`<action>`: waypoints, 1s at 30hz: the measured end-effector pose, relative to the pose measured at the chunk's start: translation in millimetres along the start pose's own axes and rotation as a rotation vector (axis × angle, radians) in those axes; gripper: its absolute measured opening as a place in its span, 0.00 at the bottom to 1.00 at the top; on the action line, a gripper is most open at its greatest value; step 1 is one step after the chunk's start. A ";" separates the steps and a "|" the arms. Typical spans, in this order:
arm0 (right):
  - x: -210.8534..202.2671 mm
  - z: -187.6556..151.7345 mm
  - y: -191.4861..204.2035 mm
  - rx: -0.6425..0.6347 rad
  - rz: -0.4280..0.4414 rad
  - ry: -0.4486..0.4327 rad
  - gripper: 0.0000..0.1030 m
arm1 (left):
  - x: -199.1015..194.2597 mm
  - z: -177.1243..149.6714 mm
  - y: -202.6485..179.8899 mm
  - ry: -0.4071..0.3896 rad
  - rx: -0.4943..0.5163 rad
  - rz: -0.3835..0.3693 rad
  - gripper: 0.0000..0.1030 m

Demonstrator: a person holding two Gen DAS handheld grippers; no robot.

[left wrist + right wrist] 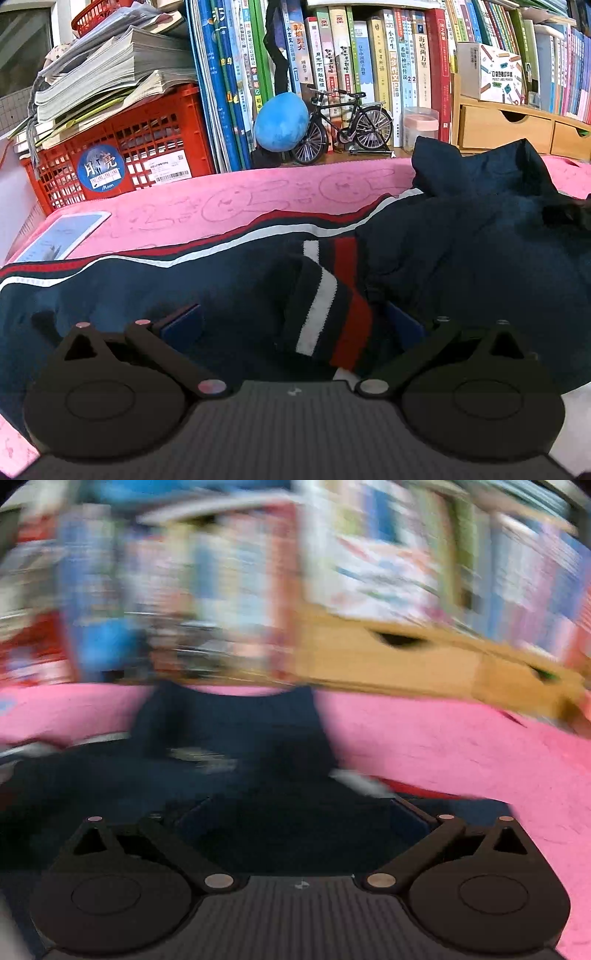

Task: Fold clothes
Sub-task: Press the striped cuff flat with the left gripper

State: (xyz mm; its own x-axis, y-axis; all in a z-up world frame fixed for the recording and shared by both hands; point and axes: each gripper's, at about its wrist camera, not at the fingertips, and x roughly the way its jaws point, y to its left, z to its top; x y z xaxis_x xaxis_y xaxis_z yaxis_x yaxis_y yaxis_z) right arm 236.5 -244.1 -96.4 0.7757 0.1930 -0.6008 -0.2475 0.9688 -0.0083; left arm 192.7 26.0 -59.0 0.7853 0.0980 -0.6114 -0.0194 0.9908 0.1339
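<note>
navy jacket (221,288) lies spread on the pink surface (258,199), striped cuff (328,295) folded inward between the left gripper (291,325) fingers, spread wide. right gripper (301,823) also wide over the cloth; view blurred, probably mid-swing.

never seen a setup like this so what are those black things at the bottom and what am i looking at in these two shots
The black parts are handheld grippers, one per hand, each carrying a camera that looks forward along its two fingers. In the left wrist view, the left gripper is open, with the striped cuff of a navy jacket between its blue pads. The jacket lies on a pink blanket before a bookshelf. The right wrist view is motion-blurred; the right gripper looks open over the same jacket. Neither is clamped shut on it.
</note>
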 end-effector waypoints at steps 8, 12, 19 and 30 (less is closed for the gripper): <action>-54.8 -57.9 16.9 -0.148 0.118 0.070 1.00 | 0.2 0.6 -0.2 0.001 0.000 0.003 1.00; -76.7 -79.8 -52.3 0.036 0.028 0.086 1.00 | 0.1 0.9 -0.4 0.001 0.001 0.004 1.00; -112.1 -109.7 -126.4 0.182 -0.165 0.079 1.00 | -0.4 1.4 -1.6 0.000 0.010 0.010 1.00; -170.5 -125.9 -40.7 -0.058 0.017 -0.143 1.00 | -55.5 -4.6 2.6 0.035 -0.010 -0.023 1.00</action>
State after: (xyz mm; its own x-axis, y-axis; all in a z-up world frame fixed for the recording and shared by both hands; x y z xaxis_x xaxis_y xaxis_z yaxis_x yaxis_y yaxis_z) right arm 41.2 -335.9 -94.3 0.8448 0.2335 -0.4813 -0.2915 0.9554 -0.0482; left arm 146.3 23.6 -28.3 0.7634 0.0782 -0.6412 -0.0080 0.9937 0.1117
